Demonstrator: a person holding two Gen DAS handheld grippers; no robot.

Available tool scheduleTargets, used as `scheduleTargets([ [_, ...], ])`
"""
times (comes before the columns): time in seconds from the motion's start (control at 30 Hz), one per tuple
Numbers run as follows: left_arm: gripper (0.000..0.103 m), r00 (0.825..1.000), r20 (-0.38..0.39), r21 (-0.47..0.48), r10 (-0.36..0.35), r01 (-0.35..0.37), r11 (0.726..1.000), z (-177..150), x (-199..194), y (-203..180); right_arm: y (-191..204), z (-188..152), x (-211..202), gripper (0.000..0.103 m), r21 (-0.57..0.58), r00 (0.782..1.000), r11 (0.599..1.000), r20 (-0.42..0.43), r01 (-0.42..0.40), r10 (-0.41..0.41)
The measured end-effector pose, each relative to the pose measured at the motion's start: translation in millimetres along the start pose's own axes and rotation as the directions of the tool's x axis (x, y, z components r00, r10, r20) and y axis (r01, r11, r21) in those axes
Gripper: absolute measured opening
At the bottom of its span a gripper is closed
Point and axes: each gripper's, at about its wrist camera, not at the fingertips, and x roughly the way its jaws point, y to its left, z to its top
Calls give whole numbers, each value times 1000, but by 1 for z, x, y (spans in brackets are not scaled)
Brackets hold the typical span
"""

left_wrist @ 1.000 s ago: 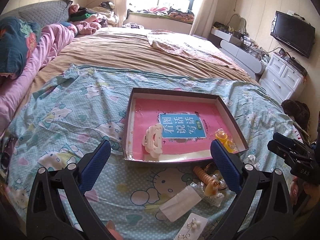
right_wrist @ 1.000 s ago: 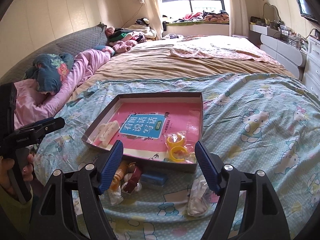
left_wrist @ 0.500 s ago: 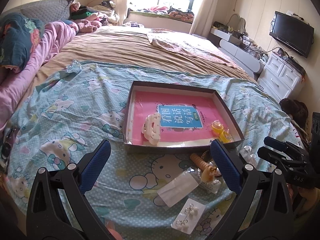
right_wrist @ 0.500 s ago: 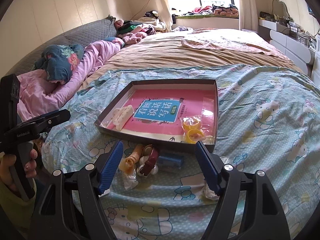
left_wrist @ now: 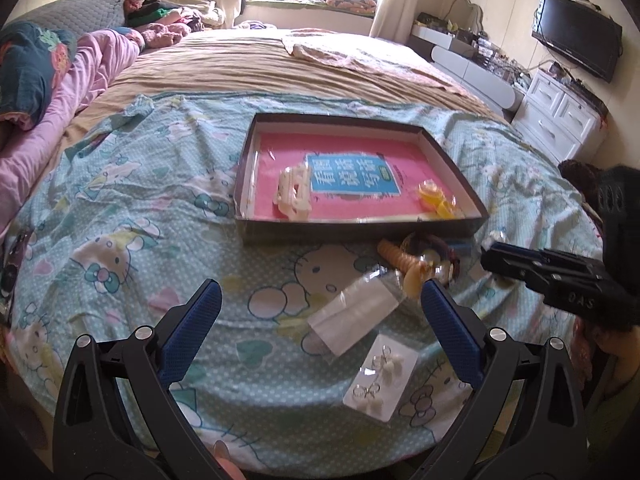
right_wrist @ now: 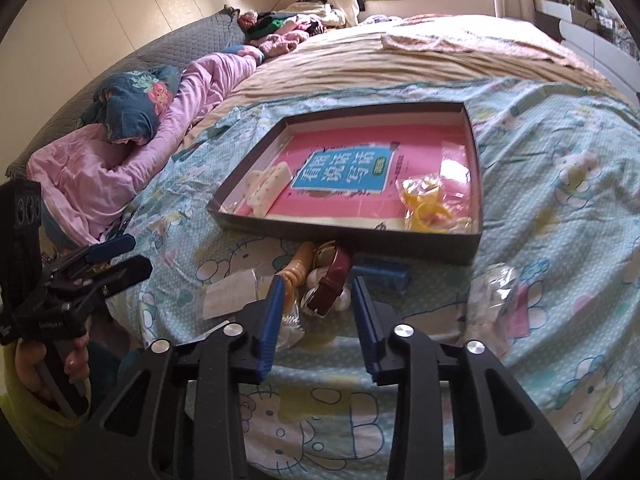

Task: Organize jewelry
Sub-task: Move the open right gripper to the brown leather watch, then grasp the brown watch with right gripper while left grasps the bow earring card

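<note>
A dark shallow box (left_wrist: pixel 360 236) with a pink book inside lies on the blue cartoon sheet; it holds a cream hair claw (left_wrist: pixel 294 194) and bagged yellow rings (left_wrist: pixel 434 200). In front of it lie an orange coil tie (left_wrist: pixel 400 260), a watch with a maroon strap (right_wrist: pixel 330 280), a clear bag (left_wrist: pixel 356 316) and an earring card (left_wrist: pixel 380 384). My right gripper (right_wrist: pixel 319 284) is closing, its blue pads either side of the watch, with no clear press on it. My left gripper (left_wrist: pixel 320 288) hangs wide open over the clear bag.
A small blue box (right_wrist: pixel 384 274) lies against the dark box's front wall and a crumpled plastic bag (right_wrist: pixel 496 300) to its right. Pink bedding (right_wrist: pixel 120 168) is piled at the left. White drawers (left_wrist: pixel 560 120) and a TV stand at the right. The bed's near edge is just below the grippers.
The right jaws have narrowed from wide apart to a small gap around the watch. Both grippers have sunk toward the items in front of the box.
</note>
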Motion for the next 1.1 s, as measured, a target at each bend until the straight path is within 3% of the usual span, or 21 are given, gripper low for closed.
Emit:
scheduleTargets([
  [0.33, 93, 994, -101, 57, -39, 45, 997, -34, 16, -17, -10, -1, 28, 31, 64, 998, 998, -60, -20, 24],
  [0.4, 92, 992, -116, 65, -45, 53, 996, -37, 19, -20, -11, 0, 34, 24, 71, 997, 997, -73, -27, 32],
  [0.8, 86, 985, -165, 92, -49, 65, 994, -48, 38, -30, 8, 17, 49, 23, -10, 997, 999, -63, -32, 32],
  [1.0, 74, 981, -189, 117, -43, 66, 991, -54, 47, -38, 15, 26, 71, 23, 5, 989, 996, -122, -85, 85],
  [1.1, 57, 980, -198, 134, -30, 57, 989, -56, 51, -41, 21, 28, 76, 20, -2, 989, 996, -114, -94, 94],
])
